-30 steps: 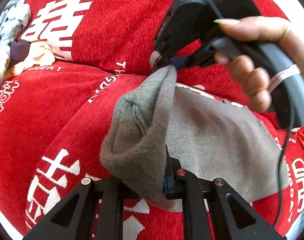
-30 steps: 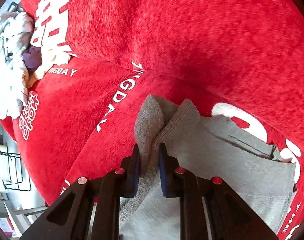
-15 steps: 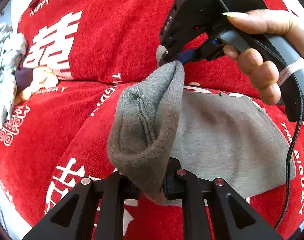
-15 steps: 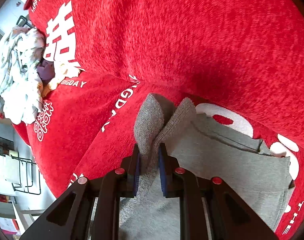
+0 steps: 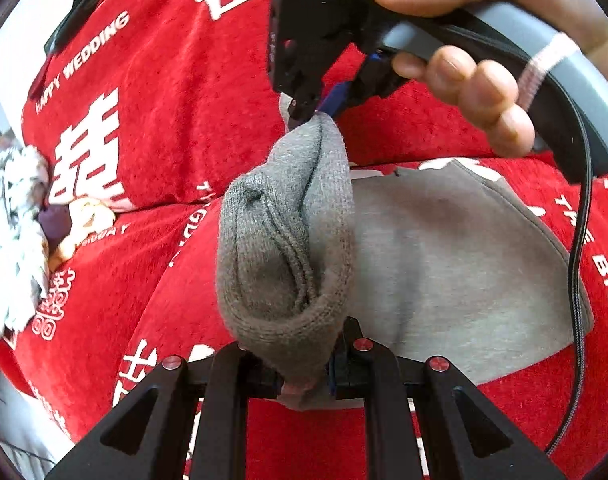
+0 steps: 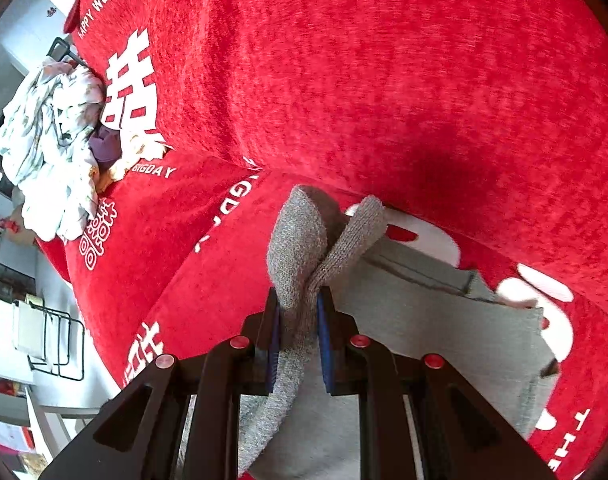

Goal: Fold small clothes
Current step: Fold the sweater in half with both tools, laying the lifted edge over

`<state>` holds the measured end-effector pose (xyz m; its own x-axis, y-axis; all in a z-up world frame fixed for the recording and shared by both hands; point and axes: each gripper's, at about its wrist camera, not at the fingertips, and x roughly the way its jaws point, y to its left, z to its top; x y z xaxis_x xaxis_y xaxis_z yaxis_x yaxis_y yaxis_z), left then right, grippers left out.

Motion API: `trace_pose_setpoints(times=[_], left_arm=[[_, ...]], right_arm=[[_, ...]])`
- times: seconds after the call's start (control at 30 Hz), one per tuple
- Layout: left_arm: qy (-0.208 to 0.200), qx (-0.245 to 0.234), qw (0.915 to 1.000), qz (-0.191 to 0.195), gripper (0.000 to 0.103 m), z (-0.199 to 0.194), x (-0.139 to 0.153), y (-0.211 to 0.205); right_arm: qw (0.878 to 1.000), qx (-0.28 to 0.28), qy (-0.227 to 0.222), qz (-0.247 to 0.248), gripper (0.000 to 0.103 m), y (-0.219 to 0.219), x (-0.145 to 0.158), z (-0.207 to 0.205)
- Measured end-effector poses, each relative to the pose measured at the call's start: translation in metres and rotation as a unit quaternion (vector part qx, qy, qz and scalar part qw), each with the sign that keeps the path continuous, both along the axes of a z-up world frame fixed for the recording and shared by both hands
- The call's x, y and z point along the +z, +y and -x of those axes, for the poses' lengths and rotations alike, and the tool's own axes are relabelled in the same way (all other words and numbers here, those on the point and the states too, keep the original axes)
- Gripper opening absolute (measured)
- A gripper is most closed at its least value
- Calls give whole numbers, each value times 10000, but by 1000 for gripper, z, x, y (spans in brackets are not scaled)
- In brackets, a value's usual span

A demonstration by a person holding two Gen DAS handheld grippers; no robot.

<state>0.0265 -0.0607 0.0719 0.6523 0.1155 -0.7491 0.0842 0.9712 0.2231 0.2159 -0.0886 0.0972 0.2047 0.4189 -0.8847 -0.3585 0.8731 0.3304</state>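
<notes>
Grey garment [image 5: 287, 248] | ribbed edge strung between claws | left claw [image 5: 304, 376], right claw [image 6: 297, 332] both clamped on it

We see two close fisheye views, each looking steeply down along its own tongs. The left view faces the grey garment [image 5: 444, 264] on the red cover [image 5: 151, 128], with the right tongs [image 5: 304, 112] opposite. The right view [image 6: 297, 320] sits just above the same garment [image 6: 444, 332] and cover [image 6: 384, 80].
</notes>
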Motion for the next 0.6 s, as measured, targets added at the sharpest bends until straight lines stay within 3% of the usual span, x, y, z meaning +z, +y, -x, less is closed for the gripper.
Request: trace_pose_setpoints(times=[0.6], left_arm=[[-46,-552,9963,-653,16,8,2,-85]], right_arm=[[9979,-344,-209,-515,18,-97,4,20]])
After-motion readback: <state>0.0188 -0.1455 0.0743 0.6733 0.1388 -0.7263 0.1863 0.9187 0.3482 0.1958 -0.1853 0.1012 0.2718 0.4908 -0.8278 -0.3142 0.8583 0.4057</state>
